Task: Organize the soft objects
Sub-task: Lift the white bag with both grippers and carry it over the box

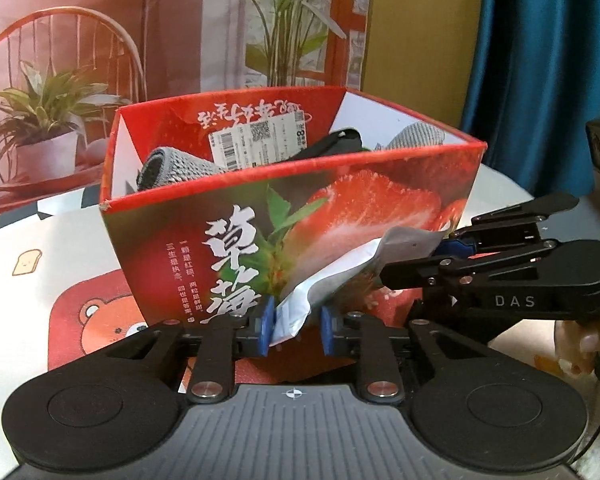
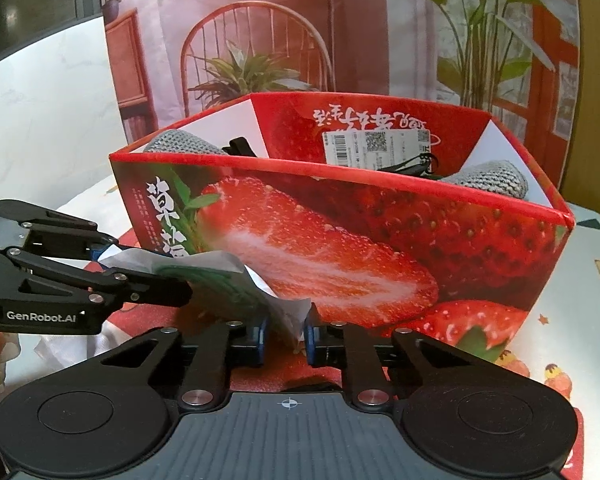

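- Silvery-white soft pouch (image 1: 332, 276) hangs in front of the strawberry box (image 1: 380, 208), above the counter (image 1: 32, 240), not yet inside.
- Left tongs (image 1: 296, 330) are narrowed on one end; right tongs (image 2: 286, 330) pinch the other.
- Grey knit pieces (image 1: 180, 164) and a black strap (image 1: 332, 140) already lie in the box; the pouch remains.

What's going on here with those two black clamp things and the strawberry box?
A person holds a gripper in each hand. The left gripper and the right gripper each pinch an end of one flat foil packet, just in front of the strawberry box. Grey knitted items already lie inside.
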